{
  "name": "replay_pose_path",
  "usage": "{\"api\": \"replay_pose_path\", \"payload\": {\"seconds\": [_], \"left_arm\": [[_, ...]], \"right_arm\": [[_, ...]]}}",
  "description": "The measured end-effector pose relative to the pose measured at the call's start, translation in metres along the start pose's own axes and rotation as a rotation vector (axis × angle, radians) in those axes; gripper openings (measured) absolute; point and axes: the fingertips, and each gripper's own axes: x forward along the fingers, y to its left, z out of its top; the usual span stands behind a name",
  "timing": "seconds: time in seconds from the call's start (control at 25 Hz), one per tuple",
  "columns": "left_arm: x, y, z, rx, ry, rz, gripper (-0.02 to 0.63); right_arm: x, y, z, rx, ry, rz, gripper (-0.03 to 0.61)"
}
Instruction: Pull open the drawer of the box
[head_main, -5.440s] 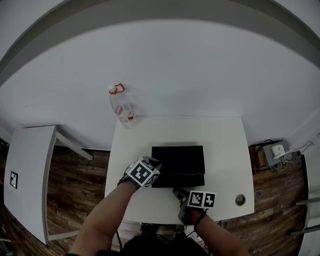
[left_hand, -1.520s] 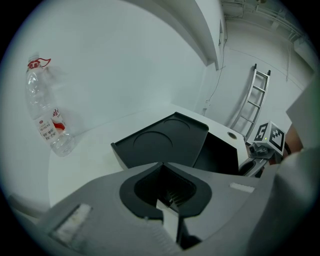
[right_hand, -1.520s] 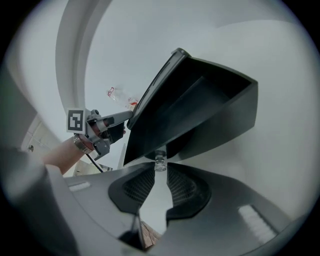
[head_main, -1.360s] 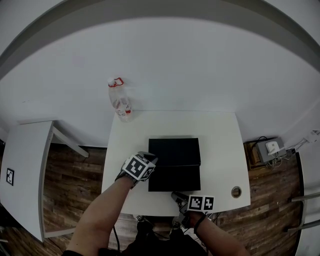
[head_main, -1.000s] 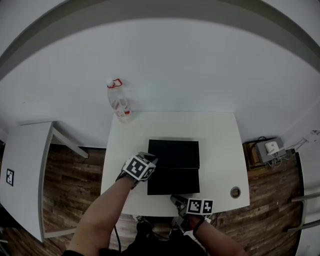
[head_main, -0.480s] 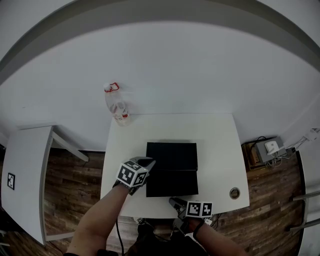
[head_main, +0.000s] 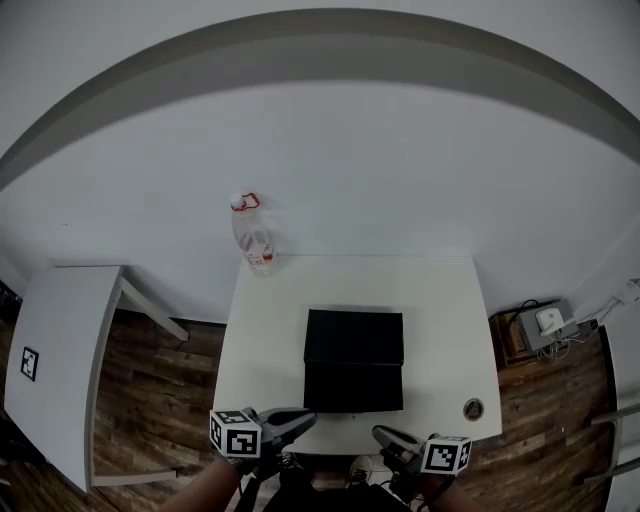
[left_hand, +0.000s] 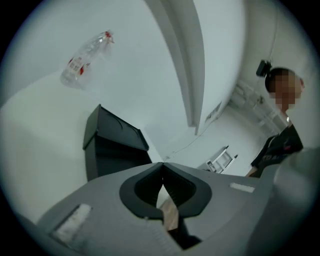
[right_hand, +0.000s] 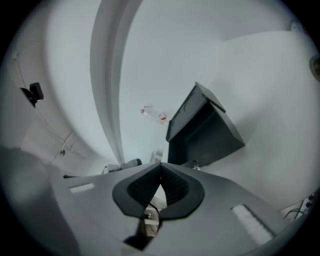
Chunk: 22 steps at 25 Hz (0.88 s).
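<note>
- Head view: the box (head_main: 354, 336) is seen standing in the middle of the white table (head_main: 440, 300). It is set square to the table's edges and well apart from the clear bottle (head_main: 256, 236), which is stood at the far left corner.
- The drawer (head_main: 353, 388) is drawn out of the box's front, towards the near edge of the table and the person. With it out, the long axis of the whole is laid from far to near, while the shell alone shows wider than deep.
- What lies in the drawer cannot be told; only a dark surface is shown.
- The left gripper (head_main: 306, 417) is held at the table's near left corner, roughly level. Its marker cube is turned outward and its jaws are pointed inward to the right. The drawer is not touched by it.
- In the left gripper view its jaws are seen pressed together tip to tip, with nothing clasped between them. The box is seen ahead and to the left, tilted in the picture. A person in dark clothes (left_hand: 277, 145) is seen at the right.
- The right gripper (head_main: 381, 434) is held just before the near edge, below the drawer's right half. It is pointed up and leftward in the picture and is kept apart from the drawer.
- In the right gripper view its jaws, just brought together, are seen clenched on nothing, with the box ahead and to the right.
- Only a little of the left forearm (head_main: 207, 491) is shown at the bottom edge of the head view.
</note>
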Motion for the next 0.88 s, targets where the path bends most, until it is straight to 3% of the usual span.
{"api": "replay_pose_path", "payload": {"seconds": [0.08, 0.36, 0.52, 0.88], "left_arm": [[-0.004, -0.023, -0.010, -0.084, -0.044, -0.068, 0.005], [0.000, -0.076, -0.021, -0.149, -0.107, -0.183, 0.005], [0.004, -0.086, -0.025, -0.120, -0.075, -0.162, 0.005], [0.003, -0.085, -0.032, -0.036, -0.025, -0.087, 0.005]], "right_arm": [[-0.009, 0.021, 0.011, -0.058, -0.024, 0.037, 0.005], [-0.016, 0.086, 0.024, -0.241, -0.033, 0.121, 0.005], [-0.013, 0.103, 0.013, -0.337, 0.018, 0.143, 0.005], [-0.010, 0.102, 0.002, -0.318, 0.067, 0.161, 0.005]]}}
